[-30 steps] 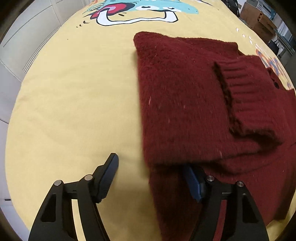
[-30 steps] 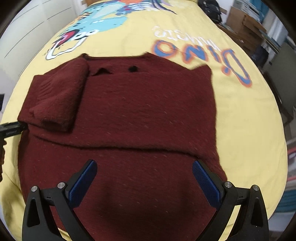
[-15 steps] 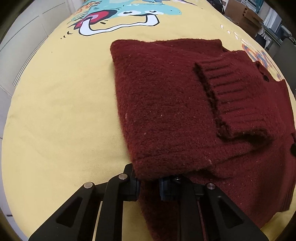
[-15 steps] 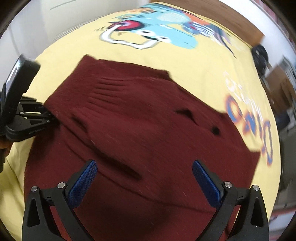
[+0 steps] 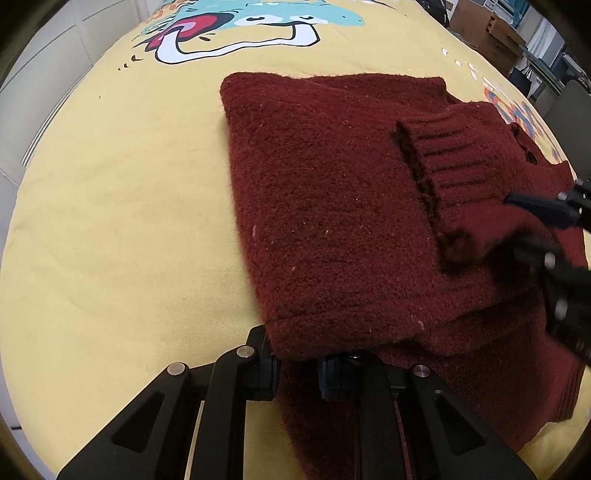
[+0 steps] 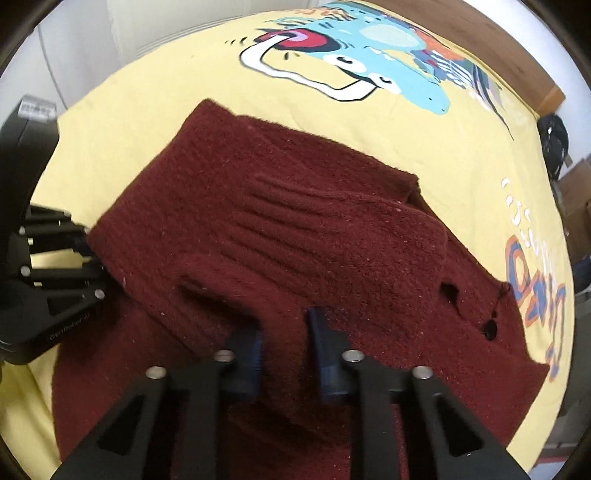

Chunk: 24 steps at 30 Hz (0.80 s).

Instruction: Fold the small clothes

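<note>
A dark red knitted sweater [image 5: 332,206] lies partly folded on the yellow printed sheet [image 5: 110,221], one sleeve with a ribbed cuff [image 5: 454,166] laid over its body. My left gripper [image 5: 297,369] is shut on the near left folded edge of the sweater. My right gripper [image 6: 284,347] is closed on the fold of the sleeve [image 6: 295,251] near the cuff. It also shows at the right edge of the left wrist view [image 5: 554,229], blurred. The left gripper shows at the left of the right wrist view [image 6: 62,273].
The sheet carries a blue cartoon dinosaur print [image 5: 251,22] beyond the sweater and orange-blue lettering [image 6: 532,280] at the right. White cupboard fronts [image 5: 40,74] stand to the left; cardboard boxes [image 5: 491,26] stand past the far right corner.
My left gripper closed on the sweater's folded edge. My right gripper swung left over the sweater and closed from wide open onto the sleeve fold.
</note>
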### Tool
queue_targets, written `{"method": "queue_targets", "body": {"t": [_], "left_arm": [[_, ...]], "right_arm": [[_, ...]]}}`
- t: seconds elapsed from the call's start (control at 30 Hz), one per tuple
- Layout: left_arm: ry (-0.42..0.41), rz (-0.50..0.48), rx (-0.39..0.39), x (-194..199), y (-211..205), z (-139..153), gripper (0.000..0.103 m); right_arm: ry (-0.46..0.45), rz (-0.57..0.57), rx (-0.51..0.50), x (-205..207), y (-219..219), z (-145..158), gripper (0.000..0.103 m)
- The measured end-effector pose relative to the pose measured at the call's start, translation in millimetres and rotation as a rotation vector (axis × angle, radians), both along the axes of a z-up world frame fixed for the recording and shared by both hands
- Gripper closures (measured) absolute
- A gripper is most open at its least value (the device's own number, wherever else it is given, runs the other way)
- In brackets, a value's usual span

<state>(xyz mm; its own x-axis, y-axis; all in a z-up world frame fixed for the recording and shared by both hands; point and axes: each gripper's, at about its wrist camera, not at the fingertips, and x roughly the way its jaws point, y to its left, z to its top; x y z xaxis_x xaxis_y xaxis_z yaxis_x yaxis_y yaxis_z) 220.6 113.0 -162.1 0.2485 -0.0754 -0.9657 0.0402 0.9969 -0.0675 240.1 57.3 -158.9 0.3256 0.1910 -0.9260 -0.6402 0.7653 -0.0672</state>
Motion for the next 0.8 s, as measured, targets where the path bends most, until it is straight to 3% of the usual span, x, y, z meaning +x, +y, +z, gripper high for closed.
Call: {"method": "queue_targets", "body": {"t": [0.17, 0.4, 0.8], "left_arm": [[-0.001, -0.001, -0.004, 1, 1, 0, 0.090], [-0.027, -0.007, 0.021, -5, -2, 5, 0.090], [-0.045, -0.034, 0.068, -13, -13, 12, 0.090]], "right_arm": [[-0.019, -0.147, 0.164, 7, -48, 32, 0.093], [-0.041, -0.361, 0.234, 7, -131, 51, 0.093], [0.051, -0.608, 0.264, -8, -219, 5, 0.093]]}}
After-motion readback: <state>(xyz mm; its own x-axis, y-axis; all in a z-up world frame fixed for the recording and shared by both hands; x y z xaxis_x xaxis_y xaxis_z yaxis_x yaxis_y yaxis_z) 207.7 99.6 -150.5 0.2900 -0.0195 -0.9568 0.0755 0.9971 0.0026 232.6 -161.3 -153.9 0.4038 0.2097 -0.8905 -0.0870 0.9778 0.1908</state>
